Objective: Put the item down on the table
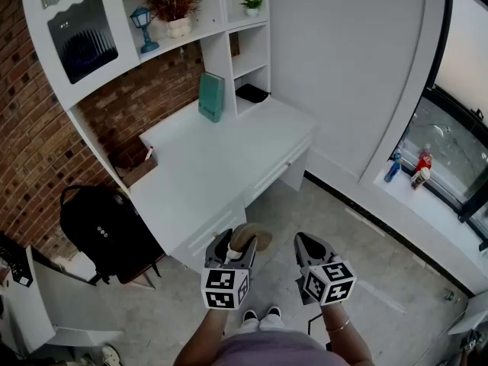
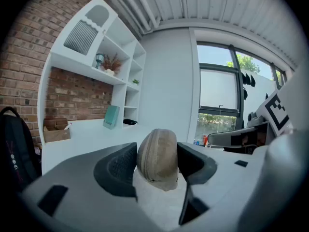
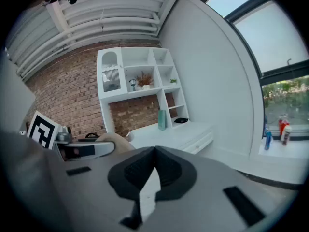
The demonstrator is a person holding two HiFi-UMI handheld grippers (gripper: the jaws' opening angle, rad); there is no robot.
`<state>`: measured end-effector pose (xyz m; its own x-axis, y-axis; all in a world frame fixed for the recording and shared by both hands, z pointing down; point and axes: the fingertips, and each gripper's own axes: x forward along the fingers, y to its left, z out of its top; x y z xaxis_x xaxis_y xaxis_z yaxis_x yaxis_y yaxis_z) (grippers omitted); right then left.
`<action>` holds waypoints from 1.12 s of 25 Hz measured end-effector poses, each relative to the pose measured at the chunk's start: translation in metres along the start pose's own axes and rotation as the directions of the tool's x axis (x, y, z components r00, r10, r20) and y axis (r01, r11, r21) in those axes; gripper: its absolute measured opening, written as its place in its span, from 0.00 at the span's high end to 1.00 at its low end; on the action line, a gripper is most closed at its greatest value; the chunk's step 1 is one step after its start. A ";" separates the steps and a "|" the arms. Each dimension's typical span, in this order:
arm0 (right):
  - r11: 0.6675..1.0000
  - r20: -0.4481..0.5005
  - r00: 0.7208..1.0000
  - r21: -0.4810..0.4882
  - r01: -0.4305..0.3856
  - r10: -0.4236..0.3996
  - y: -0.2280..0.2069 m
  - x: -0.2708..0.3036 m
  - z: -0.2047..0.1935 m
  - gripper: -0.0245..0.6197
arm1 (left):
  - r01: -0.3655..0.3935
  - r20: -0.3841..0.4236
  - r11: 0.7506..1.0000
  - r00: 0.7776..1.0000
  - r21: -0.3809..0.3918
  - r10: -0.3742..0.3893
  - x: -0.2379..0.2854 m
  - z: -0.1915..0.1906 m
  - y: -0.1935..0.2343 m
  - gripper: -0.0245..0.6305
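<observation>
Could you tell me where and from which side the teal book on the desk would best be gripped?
Grip the teal book near its top edge, fingers across its thin thickness, probably coming from above or from the open front of the desk. It stands on edge with its broad face showing, close by the shelf upright, so that side looks crowded.

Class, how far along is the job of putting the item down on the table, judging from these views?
Done: the left gripper grips the tan item. In hand: it hangs just short of the white table. Left: carry it over the table, lower, release. The right gripper is shut, empty.
</observation>
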<state>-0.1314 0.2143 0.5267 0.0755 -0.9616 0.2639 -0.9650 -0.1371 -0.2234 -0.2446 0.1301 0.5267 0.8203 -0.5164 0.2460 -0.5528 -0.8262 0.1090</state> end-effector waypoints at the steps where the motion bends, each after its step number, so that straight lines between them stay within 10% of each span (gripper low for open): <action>1: 1.000 -0.002 1.000 0.002 -0.001 0.001 0.001 0.001 0.000 0.97 | 0.001 -0.001 1.000 1.000 -0.001 -0.001 0.001 0.000 0.001 0.58; 28: 0.997 0.112 0.991 -0.025 -0.071 0.073 -0.053 0.047 0.064 0.93 | -0.028 0.045 0.998 0.999 0.063 0.025 0.086 0.047 0.005 0.58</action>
<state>-0.0604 0.1612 0.4911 0.0326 -0.9896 0.1399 -0.9739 -0.0629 -0.2181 -0.1697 0.0706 0.5031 0.8117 -0.5469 0.2051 -0.5654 -0.8238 0.0408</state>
